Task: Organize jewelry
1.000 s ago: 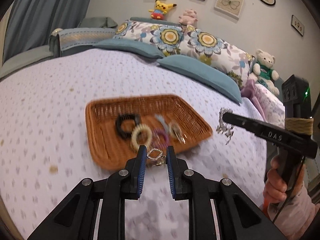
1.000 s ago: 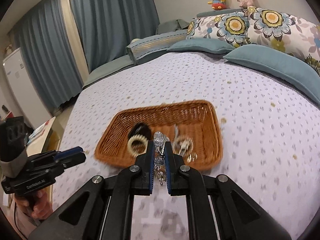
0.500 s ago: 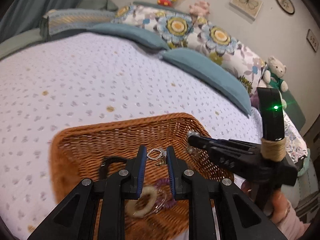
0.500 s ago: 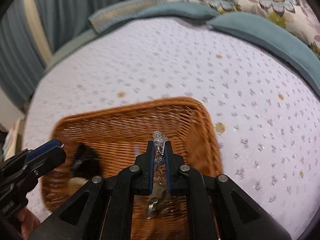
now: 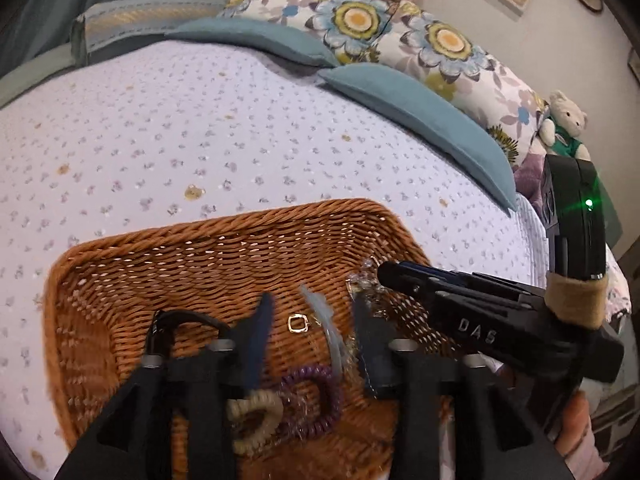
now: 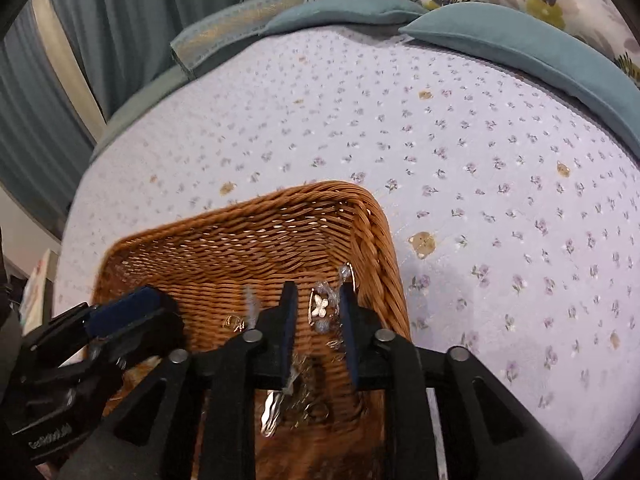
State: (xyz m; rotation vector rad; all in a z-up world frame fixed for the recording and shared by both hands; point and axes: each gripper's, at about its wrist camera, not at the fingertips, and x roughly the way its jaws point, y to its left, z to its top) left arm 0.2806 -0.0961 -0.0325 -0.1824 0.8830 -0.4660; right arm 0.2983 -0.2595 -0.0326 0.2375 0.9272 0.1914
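Observation:
A brown wicker basket (image 5: pixel 208 248) lies on the bed and also shows in the right wrist view (image 6: pixel 240 240). My left gripper (image 5: pixel 312 320) is open above it, with a small diamond-shaped earring (image 5: pixel 298 323) in the basket between its fingers. My right gripper (image 6: pixel 318 304) is open over the basket's right end, with a sparkly crystal piece (image 6: pixel 322 306) lying between its fingers. In the basket lie a purple coil hair tie (image 5: pixel 320 396), a cream coil tie (image 5: pixel 256 412), a black hair tie (image 5: pixel 168 328) and a silver clip (image 6: pixel 270 412).
The bed has a lilac flowered quilt (image 5: pixel 200 120). Teal and flowered pillows (image 5: pixel 400 60) lie at the far side, with a teddy bear (image 5: pixel 564 128) at the right. Blue curtains (image 6: pixel 100 40) hang to the left of the bed.
Both grippers have opened over the basket. The earring has left the left fingers and the crystal piece has left the right fingers; both now lie in the basket.

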